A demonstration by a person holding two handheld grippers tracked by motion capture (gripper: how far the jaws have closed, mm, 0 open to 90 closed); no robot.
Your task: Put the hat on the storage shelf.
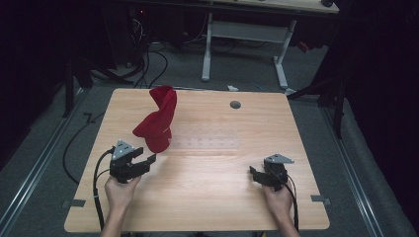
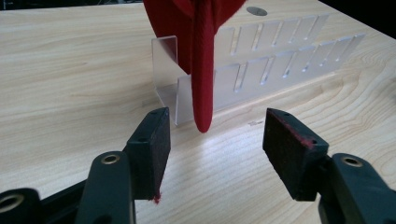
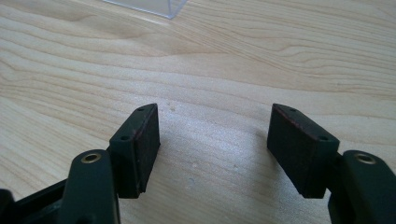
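Pale wood table point(image 1: 207, 197) carries no readable writing. Left gripper point(image 2: 215, 135) holds its jaws spread and empty; just beyond them a red cap point(image 2: 201, 56) hangs on a clear slotted rack point(image 2: 280, 56), its top cut off. Right gripper point(image 3: 214, 135), also gaping, faces bare wood, with the rack's corner ahead.

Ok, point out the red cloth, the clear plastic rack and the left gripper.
red cloth point(image 1: 157, 126), high view, its bunched middle.
clear plastic rack point(image 2: 261, 74), left gripper view, its slotted front wall.
left gripper point(image 2: 212, 135), left gripper view, midway between its open fingertips.
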